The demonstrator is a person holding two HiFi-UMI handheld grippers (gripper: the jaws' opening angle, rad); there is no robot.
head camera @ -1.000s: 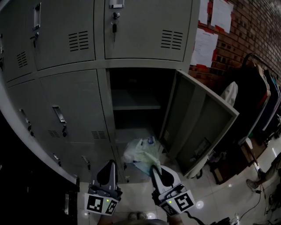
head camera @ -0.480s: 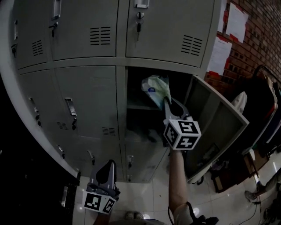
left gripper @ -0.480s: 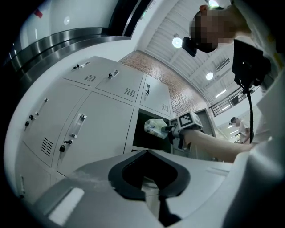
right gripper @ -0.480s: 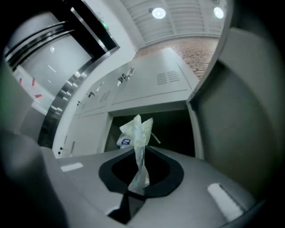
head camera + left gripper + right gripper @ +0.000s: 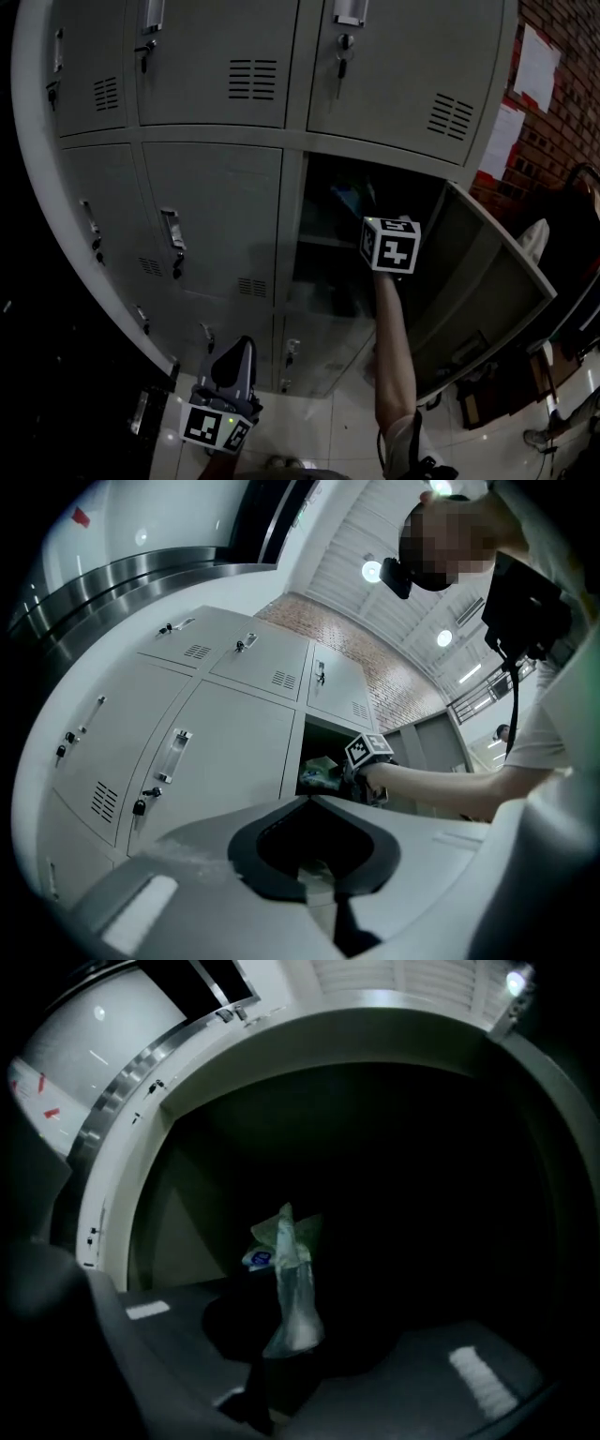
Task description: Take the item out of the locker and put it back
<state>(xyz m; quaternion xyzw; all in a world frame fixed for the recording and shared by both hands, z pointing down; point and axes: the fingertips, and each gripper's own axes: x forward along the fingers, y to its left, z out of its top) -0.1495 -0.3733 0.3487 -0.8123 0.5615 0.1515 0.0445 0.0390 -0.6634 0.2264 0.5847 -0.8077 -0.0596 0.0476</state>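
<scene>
The pale green plastic bag [image 5: 289, 1279] stands twisted up from between the jaws of my right gripper [image 5: 281, 1358], inside the dark locker compartment [image 5: 323, 281]. Those jaws are opening, and the bag's neck is still pinched between them. In the head view the right gripper's marker cube [image 5: 390, 246] sits at the compartment's mouth above the inner shelf [image 5: 323, 242], with the jaws hidden in the dark. The bag [image 5: 321, 772] shows beside that cube in the left gripper view. My left gripper [image 5: 232, 352] hangs low in front of the lockers, shut and empty.
The locker door [image 5: 483, 291] stands swung open to the right of my right arm. Closed grey locker doors [image 5: 216, 225] with handles surround the open compartment. A brick wall with papers [image 5: 539, 66] and hanging clothes [image 5: 572, 244] lie at the right.
My right gripper has lifted the bag from near the floor up into the open locker, above its shelf. The left gripper has stayed low.
</scene>
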